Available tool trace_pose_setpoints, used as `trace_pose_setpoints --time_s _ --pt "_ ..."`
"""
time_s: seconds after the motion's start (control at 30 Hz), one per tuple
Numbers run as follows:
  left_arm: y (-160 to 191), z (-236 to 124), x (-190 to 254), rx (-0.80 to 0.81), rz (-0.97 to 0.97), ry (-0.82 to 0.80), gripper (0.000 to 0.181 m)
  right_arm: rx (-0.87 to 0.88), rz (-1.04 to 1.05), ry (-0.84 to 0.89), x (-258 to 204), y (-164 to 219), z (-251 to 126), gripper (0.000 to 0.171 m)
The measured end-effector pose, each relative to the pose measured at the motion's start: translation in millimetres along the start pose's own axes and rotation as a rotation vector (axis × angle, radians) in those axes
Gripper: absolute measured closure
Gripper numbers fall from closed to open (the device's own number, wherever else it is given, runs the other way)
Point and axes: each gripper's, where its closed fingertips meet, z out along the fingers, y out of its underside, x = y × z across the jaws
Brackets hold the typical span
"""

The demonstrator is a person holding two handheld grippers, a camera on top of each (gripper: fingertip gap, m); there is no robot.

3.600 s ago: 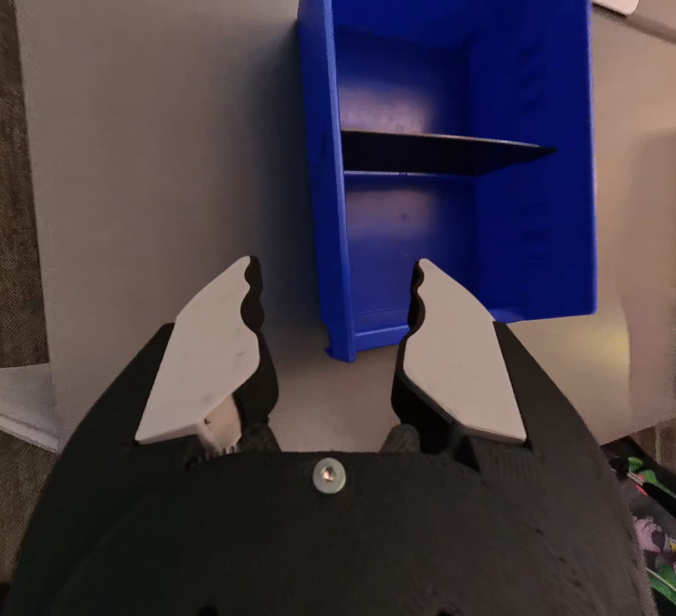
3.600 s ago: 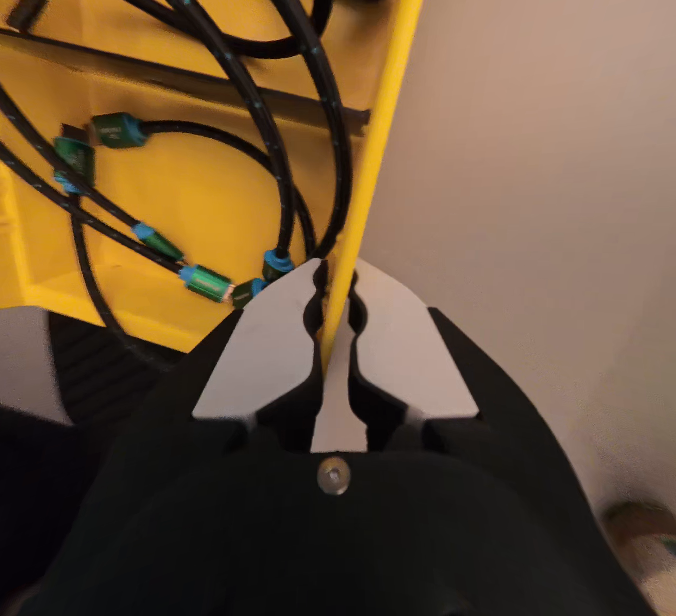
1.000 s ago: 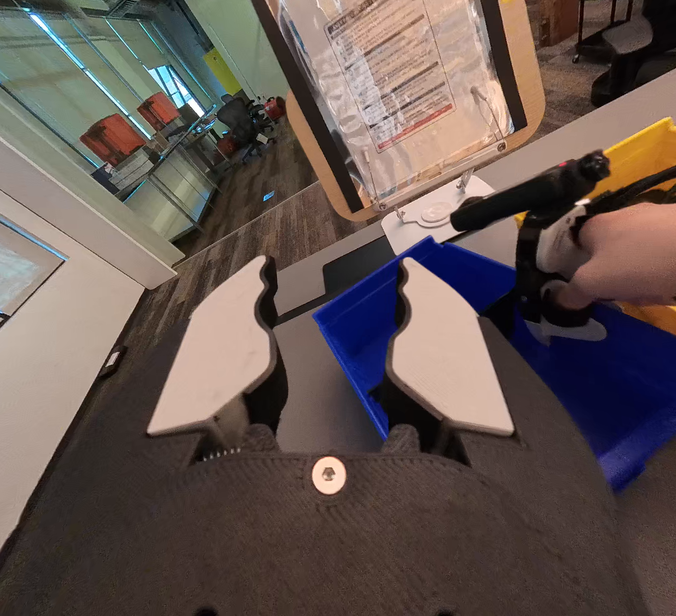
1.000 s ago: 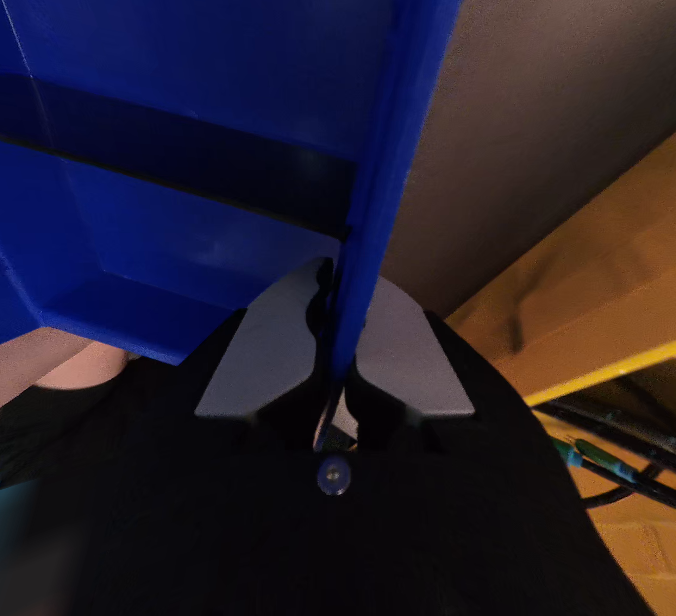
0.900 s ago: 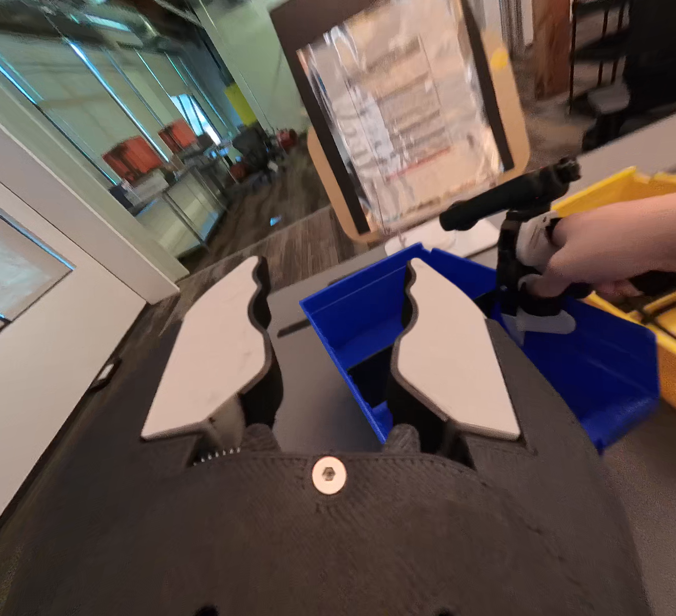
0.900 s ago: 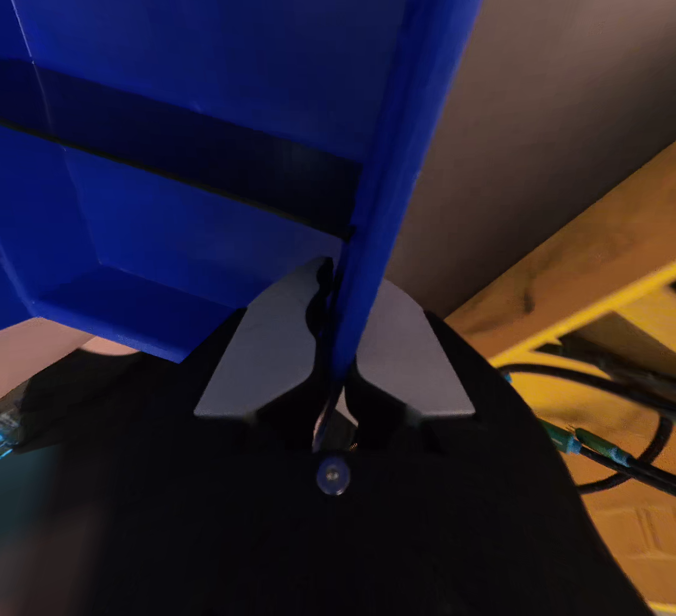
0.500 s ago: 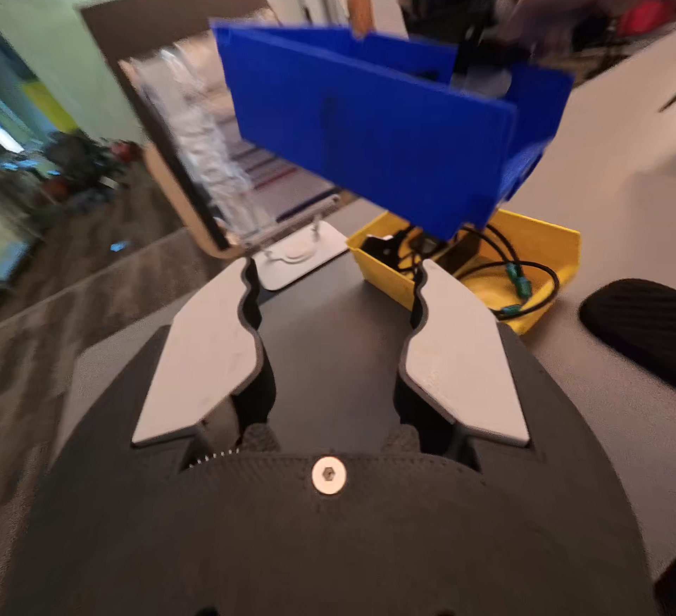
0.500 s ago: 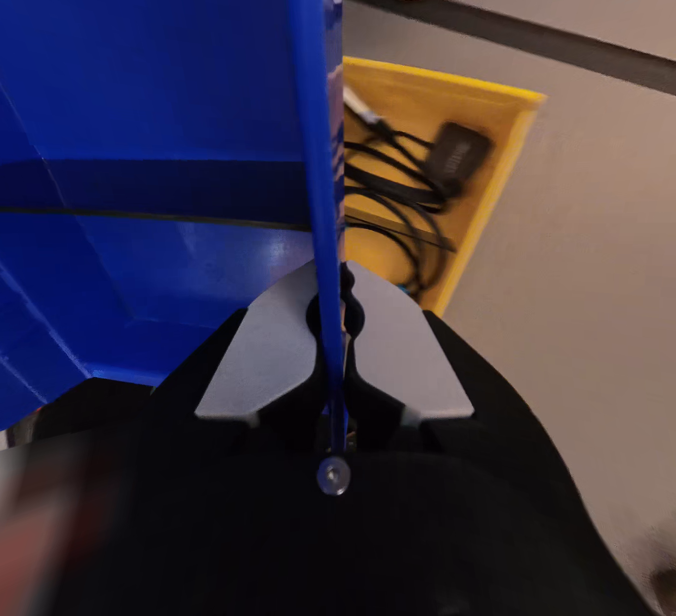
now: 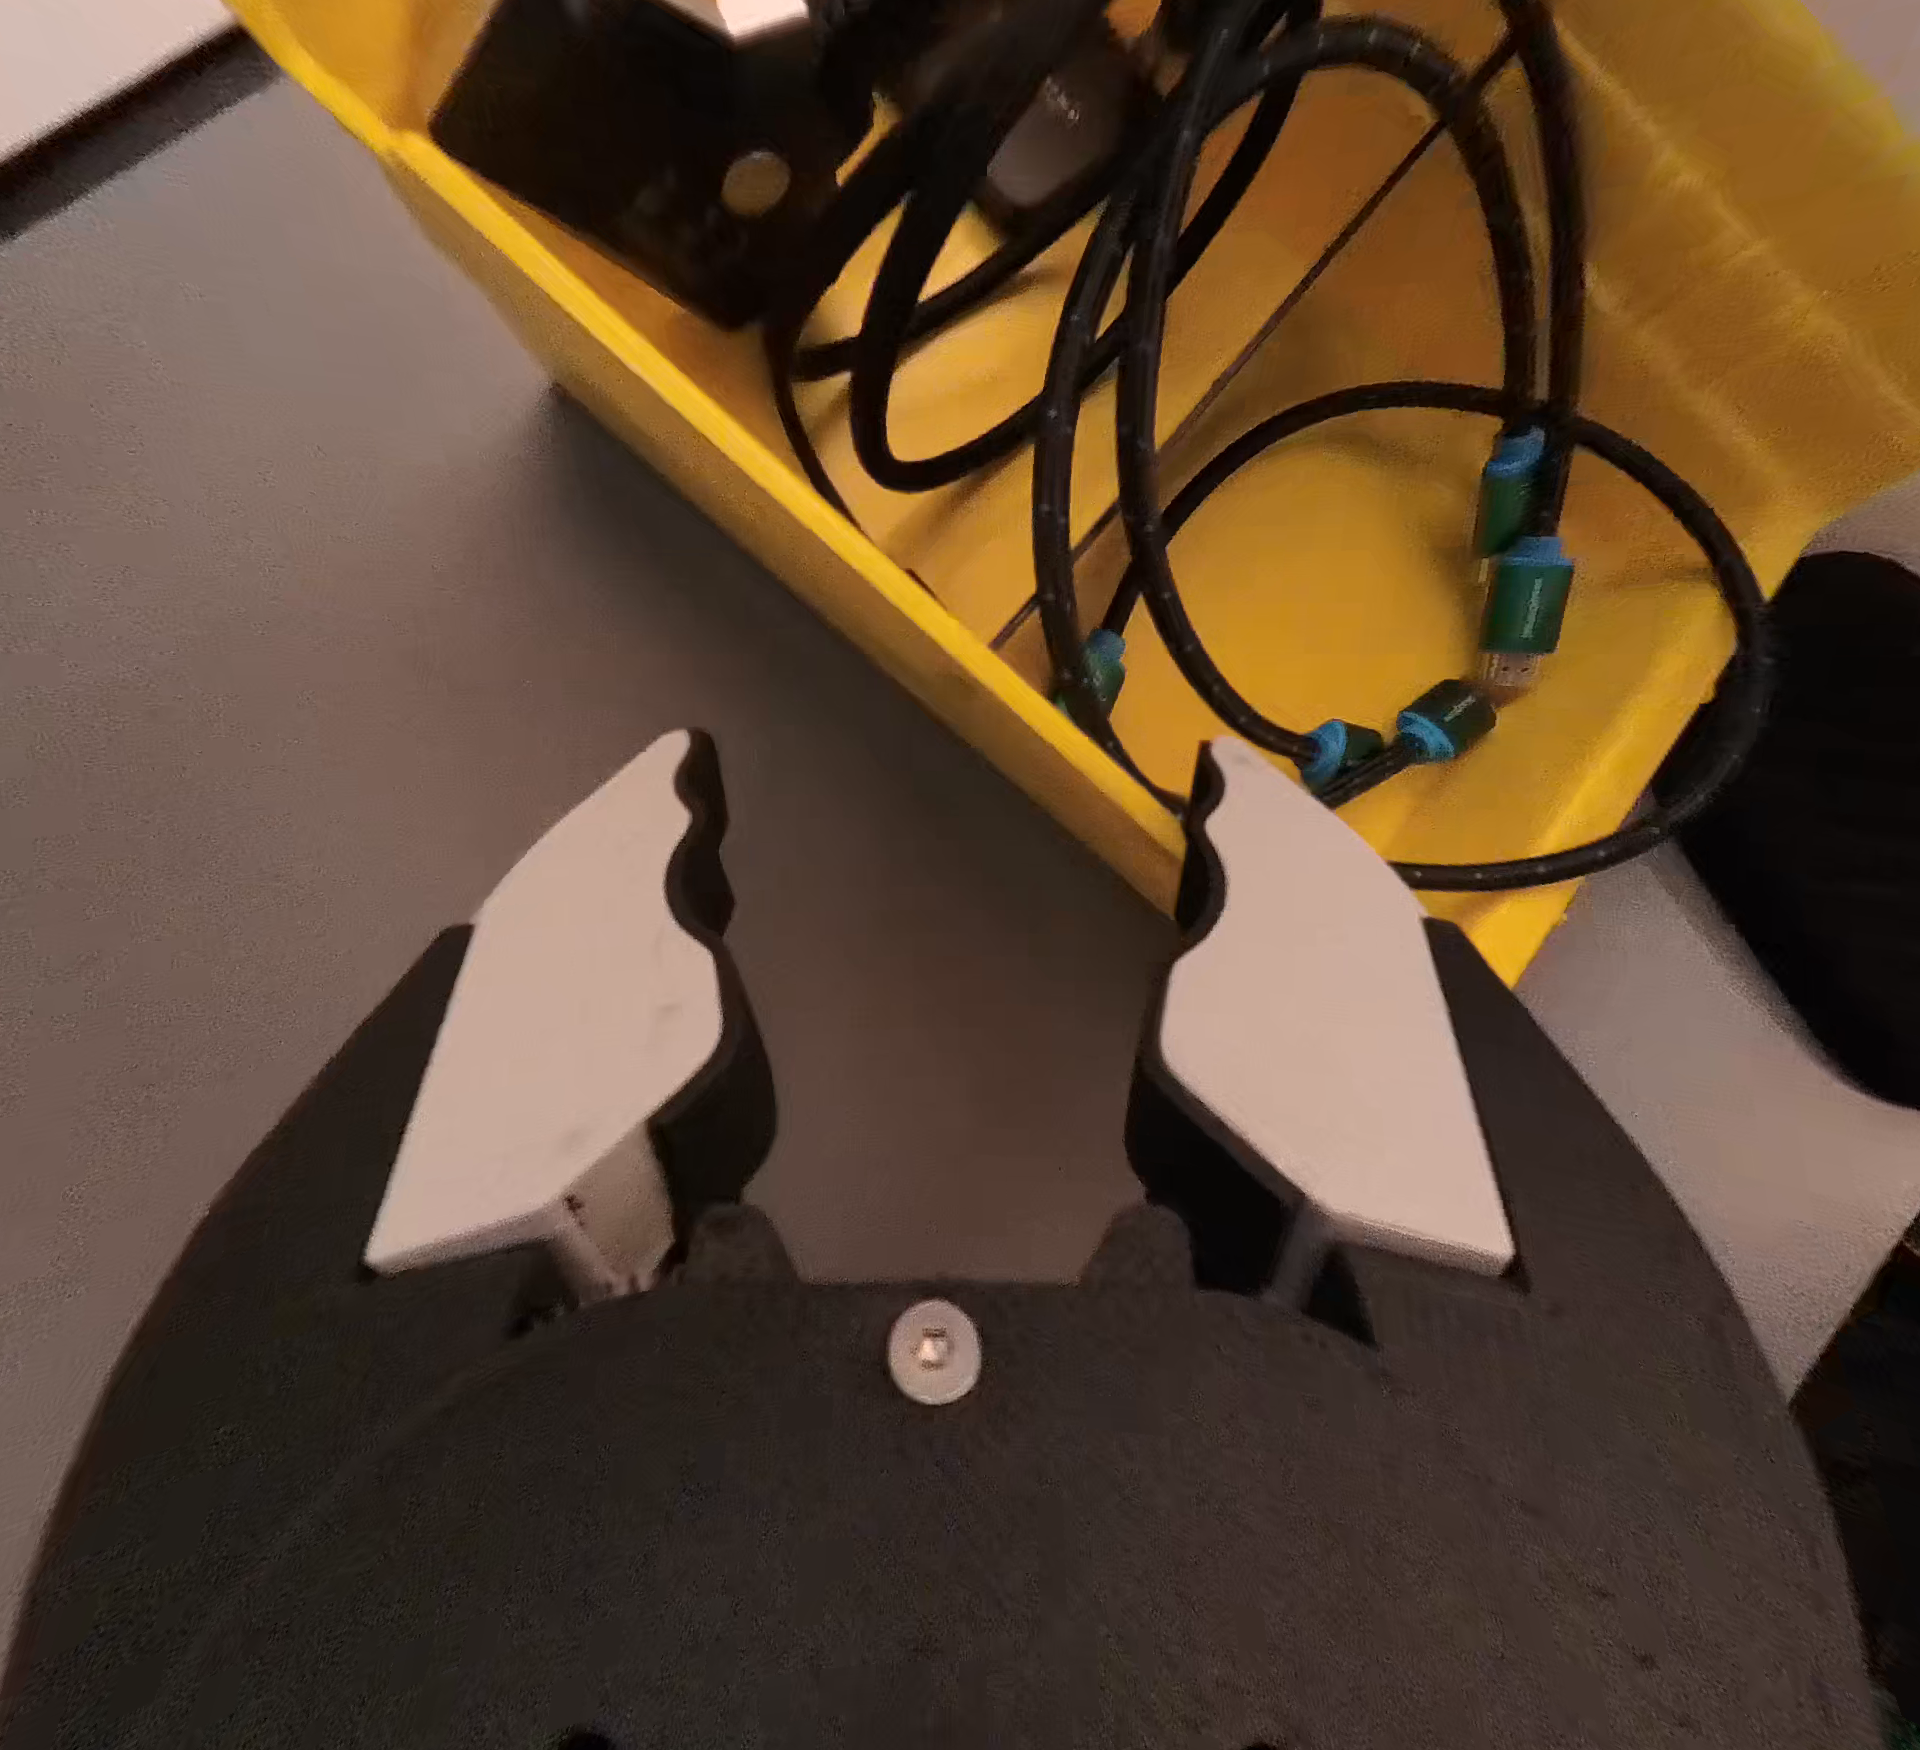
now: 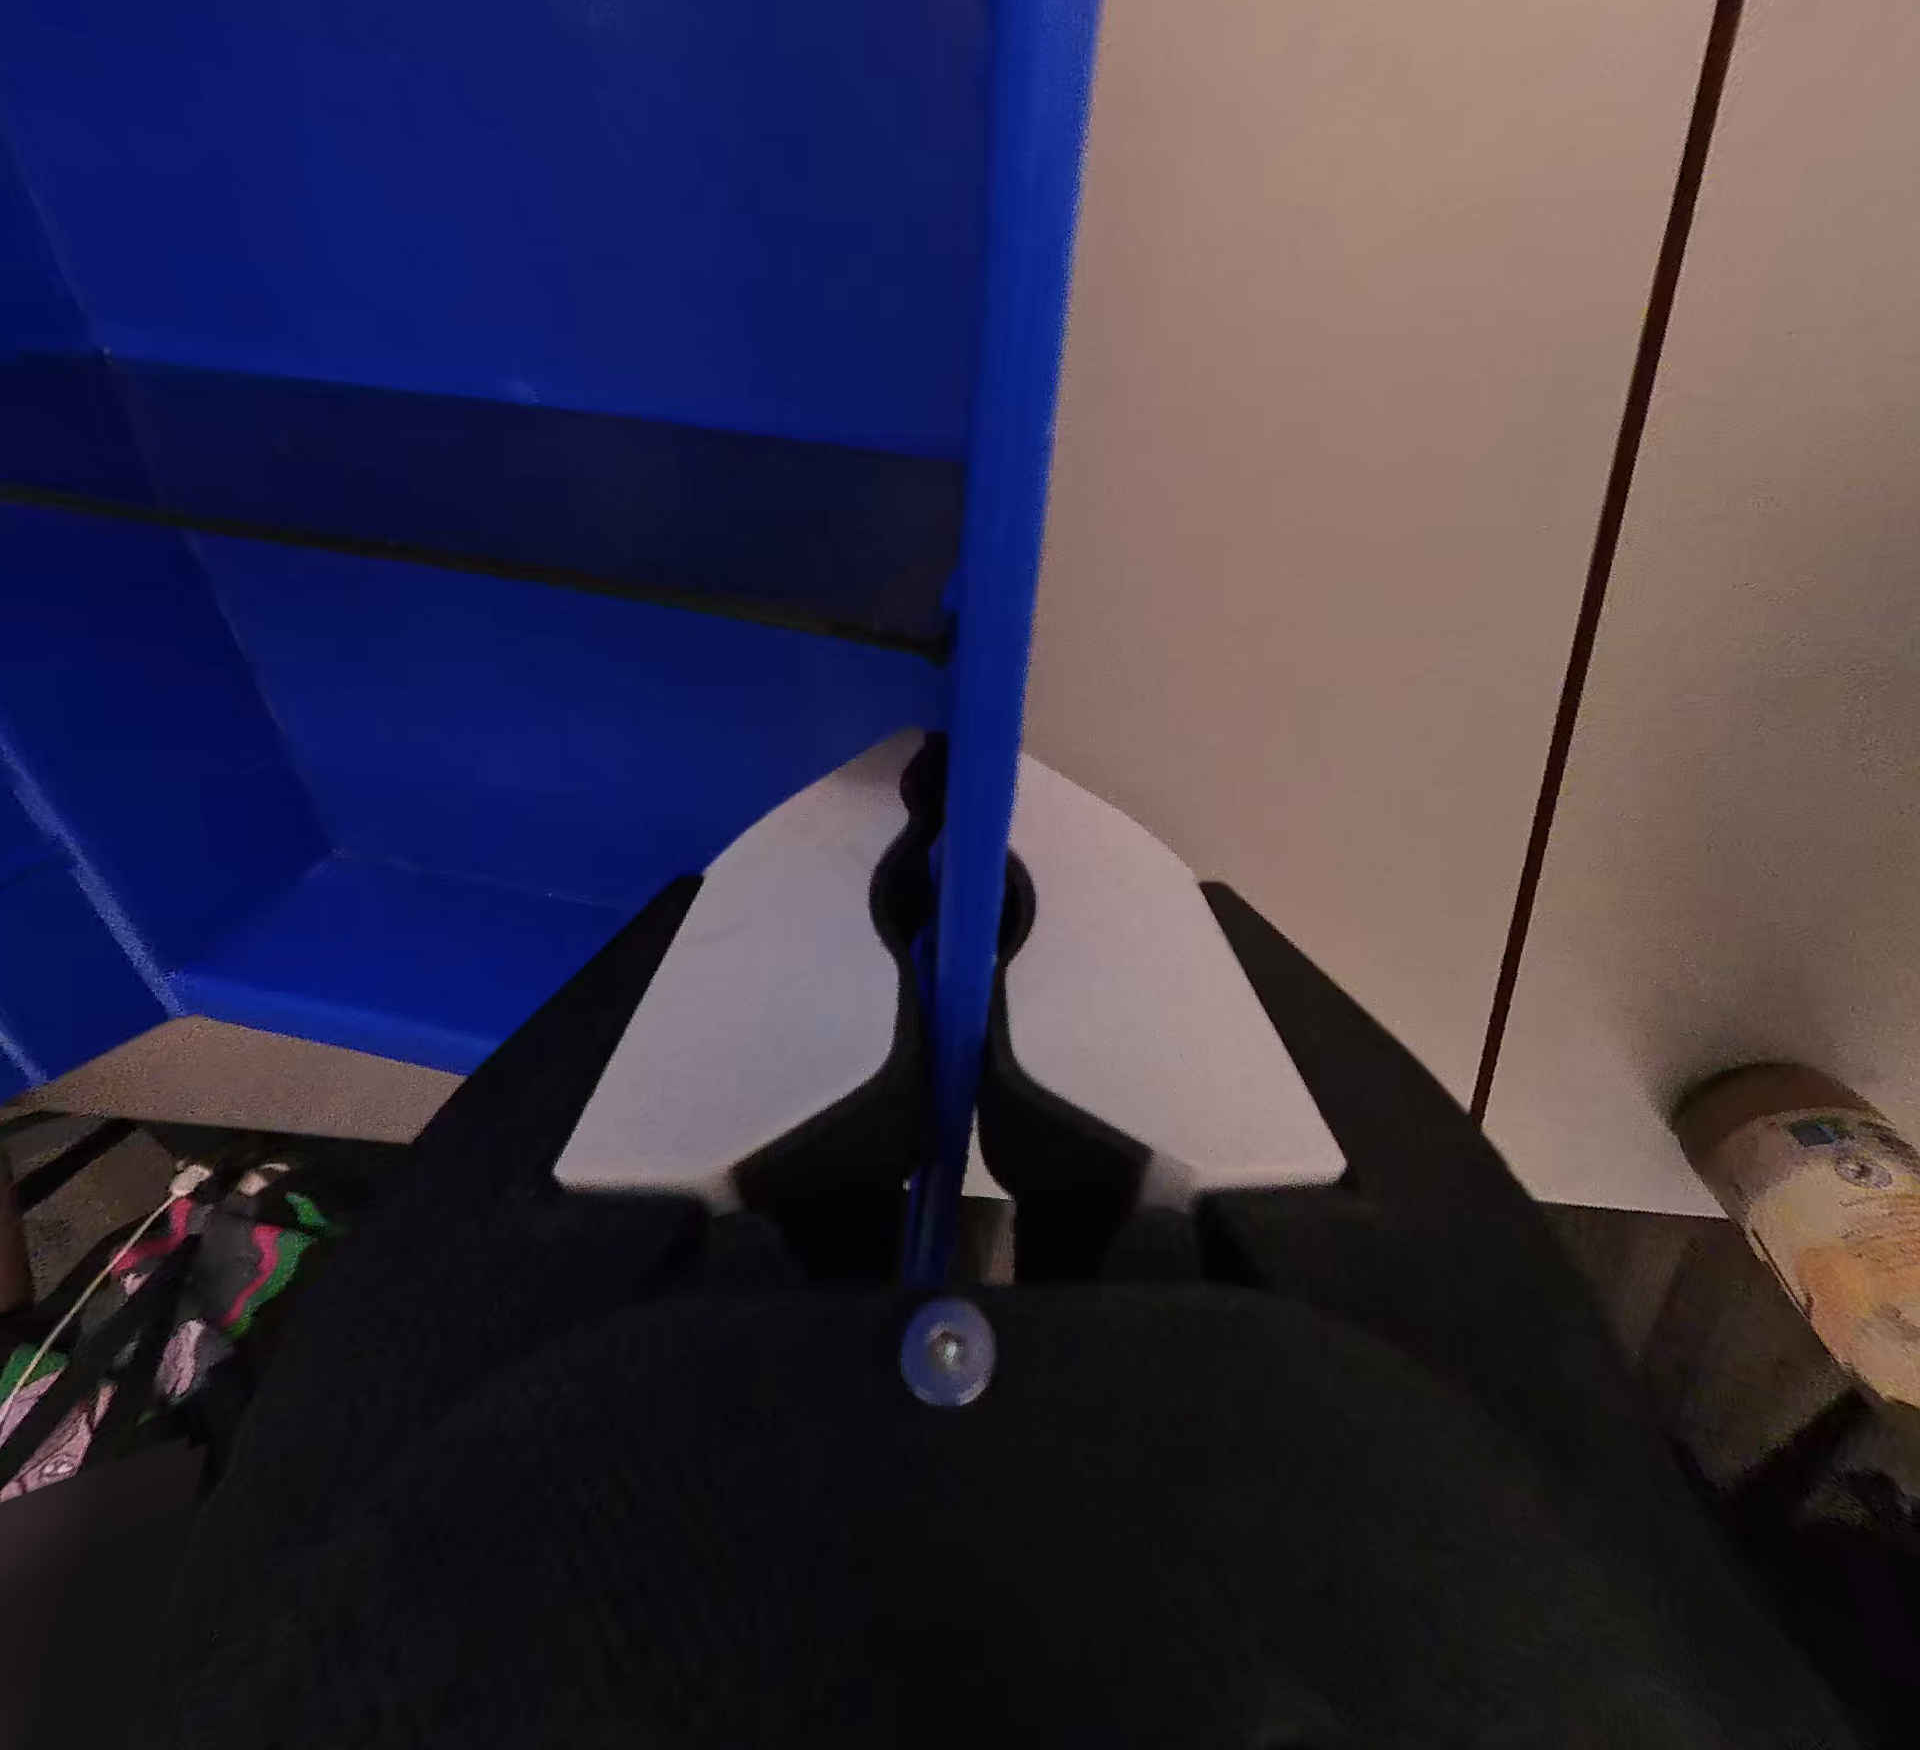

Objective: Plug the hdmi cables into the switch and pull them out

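In the left wrist view the left gripper (image 9: 951, 765) hangs over the dark bench (image 9: 312, 557), fingers spread and empty, its right finger (image 9: 1309, 994) just beside the near wall of the yellow bin (image 9: 790, 495). Inside lie the black switch (image 9: 644, 142), far left, and looped cables (image 9: 1143, 412) with green plugs (image 9: 1522, 604) near right. A cable drapes over the bin's near-right edge; reaching in could snag the loops and drag the switch. Open bench lies to the left.

In the right wrist view the right gripper (image 10: 961, 869) pinches the right wall of an empty blue bin (image 10: 520, 194). A thin-wall hold may let it swing or slip. Pale bench to the right is open; a cylinder (image 10: 1808, 1212) sits at the near right.
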Motion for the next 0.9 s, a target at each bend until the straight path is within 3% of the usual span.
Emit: trace_pose_setpoints --time_s 0.13,0.17,0.2,0.3,0.4,0.6,0.77,0.9 --pt "5 5 15 -0.040 -0.029 0.156 0.119 -0.081 0.002 0.043 15 11 30 0.165" --pt "6 2 19 -0.057 -0.003 0.197 0.135 -0.097 0.001 0.053 15 12 37 0.165" --pt "9 -3 16 -0.082 0.016 0.203 0.150 -0.109 -0.003 0.056 14 14 43 0.165" --pt "23 -26 -26 -0.154 0.063 0.077 0.162 -0.141 -0.022 0.036 3 19 62 0.166" --pt "44 -55 -79 -0.197 -0.038 0.016 0.170 -0.151 -0.064 0.012 -15 24 81 0.166" --pt "87 -115 -195 -0.119 -0.293 -0.187 0.176 -0.161 -0.109 -0.014 -46 26 112 0.165" --pt "137 -164 -243 -0.032 -0.524 -0.143 0.175 -0.150 -0.089 0.004 -39 17 111 0.166" --pt "172 -199 -276 0.051 -0.639 -0.209 0.174 -0.139 -0.035 0.007 -20 11 109 0.166"
